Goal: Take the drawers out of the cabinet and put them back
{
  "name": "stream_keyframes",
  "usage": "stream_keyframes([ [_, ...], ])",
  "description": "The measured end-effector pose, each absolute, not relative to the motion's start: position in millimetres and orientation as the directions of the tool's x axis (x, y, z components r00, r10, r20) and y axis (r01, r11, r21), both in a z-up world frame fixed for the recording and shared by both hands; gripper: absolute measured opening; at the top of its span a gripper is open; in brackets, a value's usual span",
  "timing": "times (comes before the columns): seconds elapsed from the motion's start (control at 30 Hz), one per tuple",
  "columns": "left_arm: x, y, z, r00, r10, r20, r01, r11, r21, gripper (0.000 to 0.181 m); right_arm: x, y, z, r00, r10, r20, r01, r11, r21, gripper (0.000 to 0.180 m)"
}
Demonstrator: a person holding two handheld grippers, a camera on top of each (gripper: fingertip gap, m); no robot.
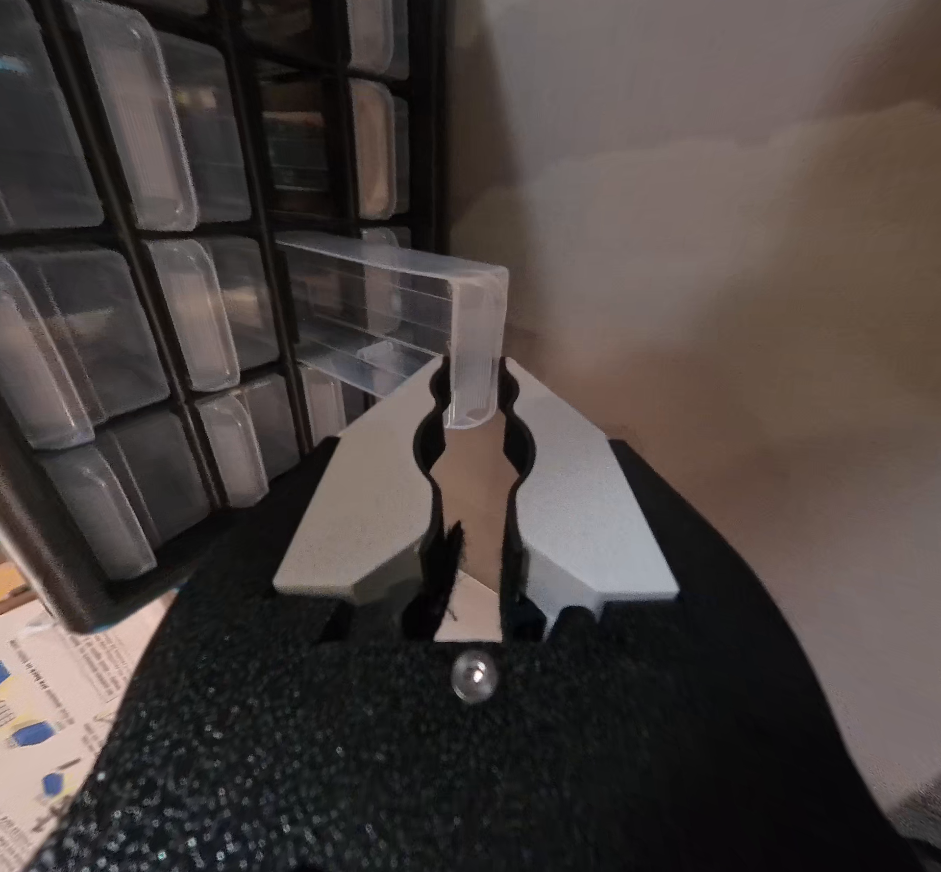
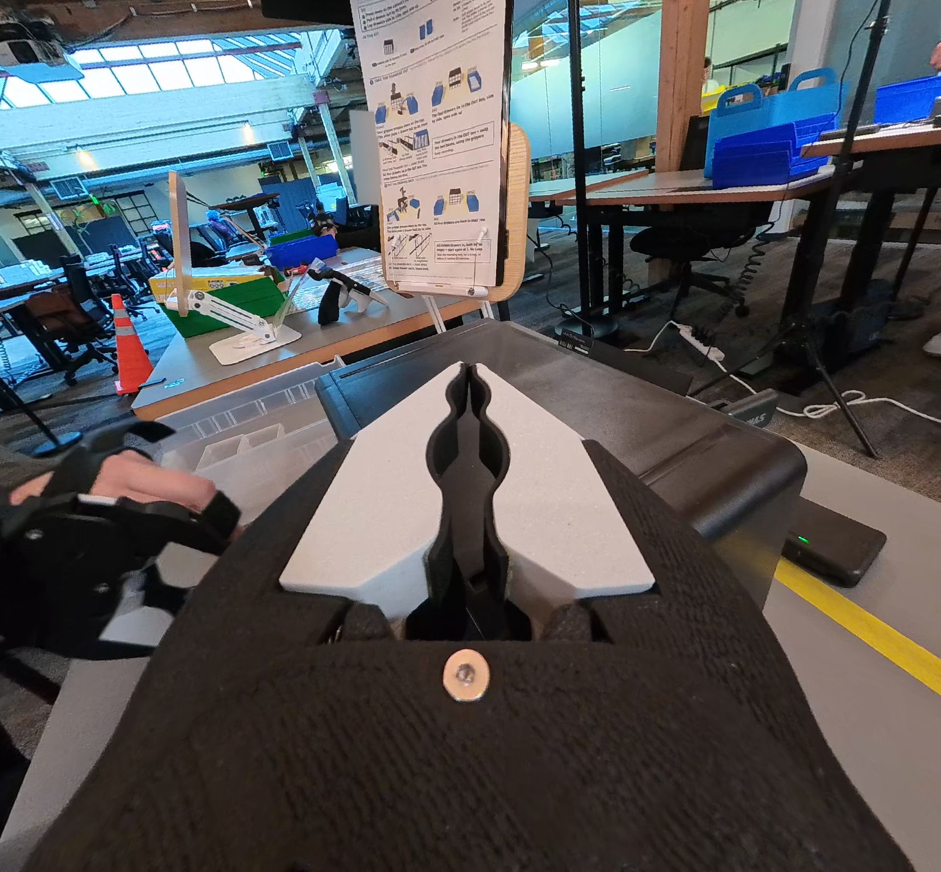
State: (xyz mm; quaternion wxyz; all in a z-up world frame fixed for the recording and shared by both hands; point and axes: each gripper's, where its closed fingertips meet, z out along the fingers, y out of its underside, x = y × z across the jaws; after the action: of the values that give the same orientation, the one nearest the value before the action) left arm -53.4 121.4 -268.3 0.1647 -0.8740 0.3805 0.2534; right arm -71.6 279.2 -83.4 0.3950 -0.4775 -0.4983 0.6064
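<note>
Left gripper [image 1: 472, 389] is clamping the front handle of a clear drawer [image 1: 387, 307], which is sticking partway out of the black cabinet [image 1: 244, 216] at 10 o'clock. Right gripper [image 2: 469, 368] is sitting with its jaws closed and empty, pressing on the cabinet top [image 2: 601, 389]. Instruction sheet [image 2: 438, 114] is standing at 12 o'clock.

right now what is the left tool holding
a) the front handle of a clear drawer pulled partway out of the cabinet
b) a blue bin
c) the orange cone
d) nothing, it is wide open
a: in the left wrist view the left tool is closed on the front tab of a clear drawer that sticks out of the black cabinet on its right column.
</note>
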Motion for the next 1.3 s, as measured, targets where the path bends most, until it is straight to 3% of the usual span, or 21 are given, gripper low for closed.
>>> stream_keyframes([
  [0.03,-58,127,-270,0.567,-0.573,-0.592,-0.754,-0.650,-0.093,0.016,-72,279,-83,-0.232,0.955,-0.185,-0.003,-0.191,-0.982,0.000],
  [0.27,-99,172,-262,0.473,-0.393,-0.789,-0.760,-0.635,-0.139,0.020,-72,279,-84,-0.229,0.956,-0.183,-0.001,-0.189,-0.982,0.000],
  [0.33,-102,168,-263,0.502,-0.345,-0.793,-0.732,-0.657,-0.177,0.051,-72,279,-84,-0.230,0.956,-0.184,-0.001,-0.189,-0.982,0.000],
  [0.43,-83,154,-256,0.548,-0.277,-0.789,-0.735,-0.610,-0.296,0.058,-72,279,-83,-0.235,0.953,-0.189,-0.004,-0.196,-0.981,0.000],
  [0.53,-53,141,-267,0.601,-0.320,-0.732,-0.741,-0.566,-0.362,0.054,-71,279,-83,-0.237,0.952,-0.192,-0.005,-0.199,-0.980,0.000],
  [0.73,-43,148,-296,0.674,-0.399,-0.621,-0.706,-0.594,-0.385,0.064,-72,279,-84,-0.227,0.956,-0.187,-0.001,-0.192,-0.981,0.000],
  [0.93,-59,178,-292,0.762,-0.331,-0.557,-0.625,-0.604,-0.495,0.076,-72,280,-84,-0.227,0.955,-0.192,-0.001,-0.198,-0.980,0.000],
  [1.0,-60,183,-294,0.785,-0.322,-0.529,-0.599,-0.612,-0.516,0.072,-72,280,-83,-0.227,0.954,-0.195,-0.001,-0.201,-0.980,0.000],
  [1.07,-51,174,-309,0.821,-0.363,-0.440,-0.562,-0.645,-0.517,0.102,-72,280,-83,-0.227,0.954,-0.194,-0.001,-0.200,-0.980,0.000],
  [1.1,-43,163,-318,0.837,-0.391,-0.383,-0.545,-0.661,-0.515,0.109,-72,280,-84,-0.227,0.954,-0.193,-0.001,-0.199,-0.980,0.000],
  [1.2,-21,125,-316,0.854,-0.418,-0.309,-0.517,-0.627,-0.582,0.109,-72,280,-83,-0.232,0.953,-0.196,-0.002,-0.202,-0.979,0.000],
  [1.3,-35,88,-281,0.867,-0.322,-0.380,-0.497,-0.599,-0.627,0.102,-71,280,-83,-0.237,0.950,-0.203,-0.005,-0.210,-0.978,0.000],
])
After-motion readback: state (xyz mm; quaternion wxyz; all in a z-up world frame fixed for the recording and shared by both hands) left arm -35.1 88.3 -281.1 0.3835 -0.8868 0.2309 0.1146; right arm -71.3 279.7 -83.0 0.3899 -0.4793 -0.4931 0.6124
